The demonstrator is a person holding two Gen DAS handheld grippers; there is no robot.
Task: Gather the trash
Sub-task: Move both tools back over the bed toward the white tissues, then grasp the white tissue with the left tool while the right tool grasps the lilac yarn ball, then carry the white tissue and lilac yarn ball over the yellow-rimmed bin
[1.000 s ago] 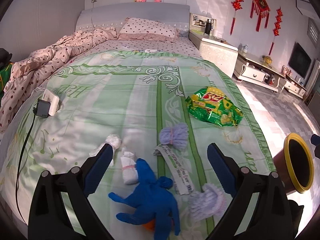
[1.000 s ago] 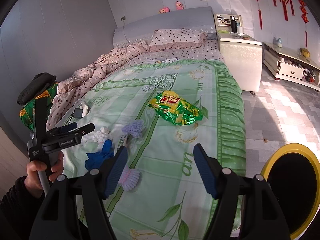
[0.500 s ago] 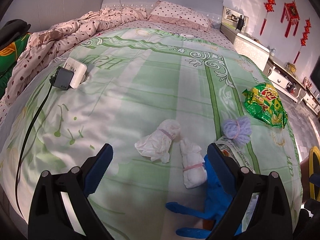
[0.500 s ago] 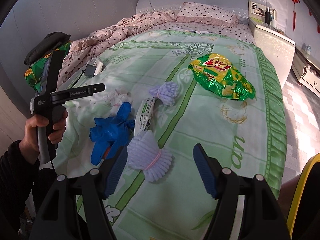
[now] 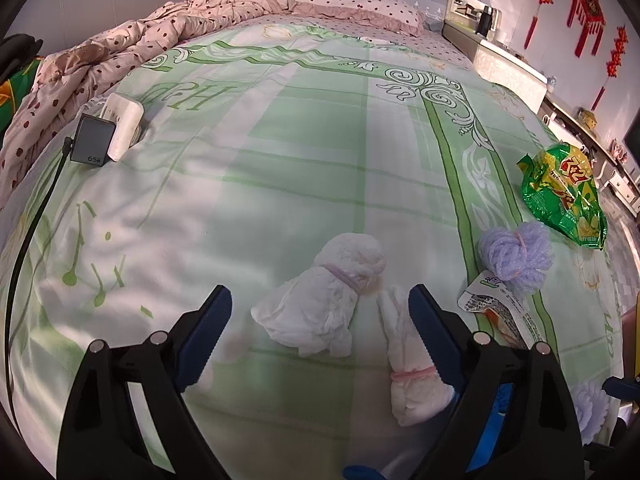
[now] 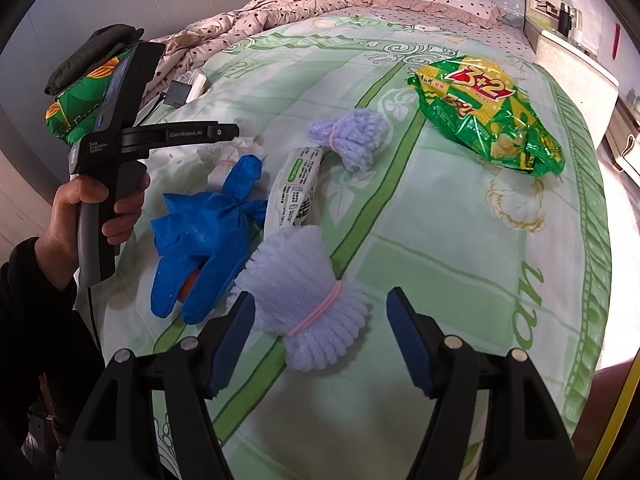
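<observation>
Trash lies scattered over a green-and-white bedspread [image 5: 280, 168] printed with scrolls and large green lettering, only "an" clear near the bed's edge. The left gripper [image 5: 320, 312] points down at a crumpled white tissue bundle [image 5: 320, 304] tied with a pale band; its jaws are closing, the bundle sits between them and the blue pads are not pressing it. A second white tissue roll [image 5: 408, 356] with a pink band lies just beside the right-hand pad. The right gripper [image 6: 320, 332] stands with jaws apart over a lilac foam-net wad [image 6: 312, 300] cinched by a pink rubber band, the pads clear of it on both sides. Next to it are a knotted blue glove [image 6: 208, 236], a white wrapper [image 6: 298, 188] with a green label and small print too fine to read, and a second lilac foam wad [image 6: 352, 140]. Farther off rests a green snack bag [image 6: 488, 116] marked "3+2" in red and yellow. In the right wrist view a hand [image 6: 88, 208] grips the left device's handle, whose body reads "GenRobot.AI" and "Data Acquisition System". A dark charger [image 5: 91, 145] stamped "65W" leans against a white power strip [image 5: 124, 120] near the rumpled pink dotted quilt [image 5: 120, 52].
</observation>
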